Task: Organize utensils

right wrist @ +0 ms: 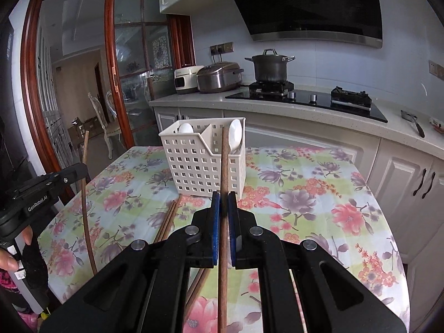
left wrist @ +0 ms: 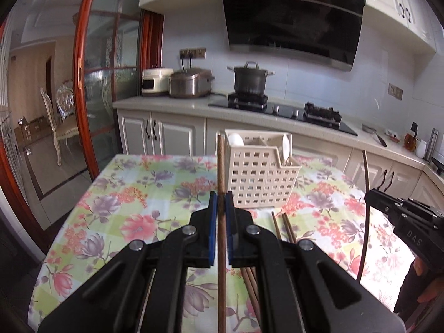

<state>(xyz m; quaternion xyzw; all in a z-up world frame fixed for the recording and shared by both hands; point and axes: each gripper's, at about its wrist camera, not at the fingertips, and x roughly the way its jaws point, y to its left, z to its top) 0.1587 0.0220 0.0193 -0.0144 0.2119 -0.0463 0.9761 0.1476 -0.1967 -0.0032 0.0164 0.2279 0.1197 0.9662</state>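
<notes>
- Above the near edge of the flowered tabletop [right wrist: 319,194], the left claw [left wrist: 221,202] and the right claw [right wrist: 224,202] each clenched one slim brown wooden chopstick [left wrist: 221,172], held upright.
- Toward the far edge stood the cream perforated plastic caddy [right wrist: 205,163], glossy white spoons [right wrist: 236,136] already inside.
- Several chopsticks on the cloth [right wrist: 169,219] remained unsorted, lying just before it.

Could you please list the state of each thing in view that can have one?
Left gripper: jaws shut on a chopstick.
Right gripper: jaws shut on another chopstick.
Basket: upright on the table, white spoons inside.
Loose chopsticks: lying flat before the basket.
Pot: lidded, on the stove.
</notes>
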